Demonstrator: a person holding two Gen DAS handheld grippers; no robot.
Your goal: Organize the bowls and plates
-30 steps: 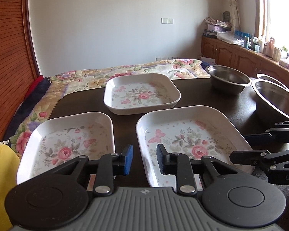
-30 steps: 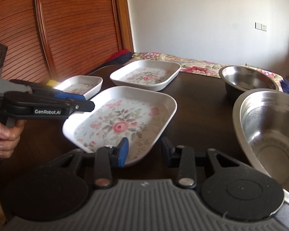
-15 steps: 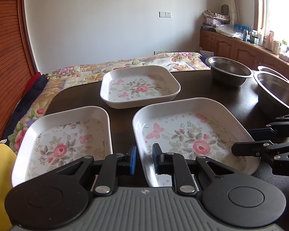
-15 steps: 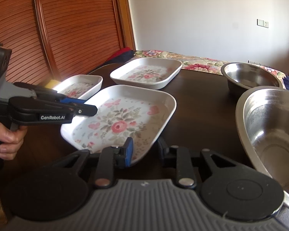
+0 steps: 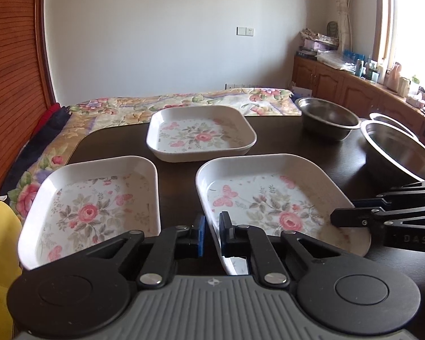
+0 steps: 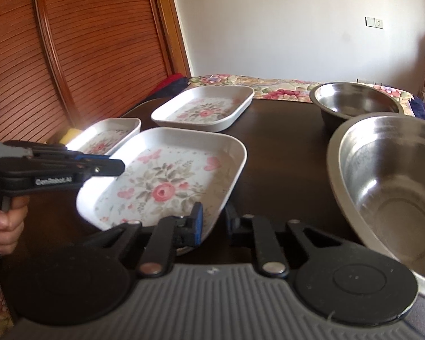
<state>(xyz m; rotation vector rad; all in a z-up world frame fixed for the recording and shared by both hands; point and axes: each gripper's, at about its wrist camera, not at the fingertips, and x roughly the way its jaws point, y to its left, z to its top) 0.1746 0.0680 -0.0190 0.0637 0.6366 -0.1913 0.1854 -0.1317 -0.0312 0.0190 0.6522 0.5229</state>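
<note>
Three white floral square plates lie on the dark table (image 5: 178,187). My left gripper (image 5: 212,233) is shut on the near-left rim of the middle plate (image 5: 269,198). My right gripper (image 6: 214,222) is shut on the near-right rim of that same plate (image 6: 167,181), with one pad inside the wall and one outside. I cannot tell if the plate is off the table. A second plate (image 5: 93,206) lies to its left and a third plate (image 5: 198,136) behind. One steel bowl (image 6: 354,102) stands at the back right, a larger steel bowl (image 6: 388,187) nearer.
A third steel rim (image 5: 388,119) shows behind the large bowl. A floral bedspread (image 5: 184,102) lies beyond the table's far edge, and a yellow object (image 5: 0,255) at the near left. A slatted wooden door (image 6: 70,56) is on the left, cluttered cabinets (image 5: 354,85) on the right.
Both grippers' fingers have narrowed from open onto the middle plate's rim. Both have shifted slightly closer to the plate.
</note>
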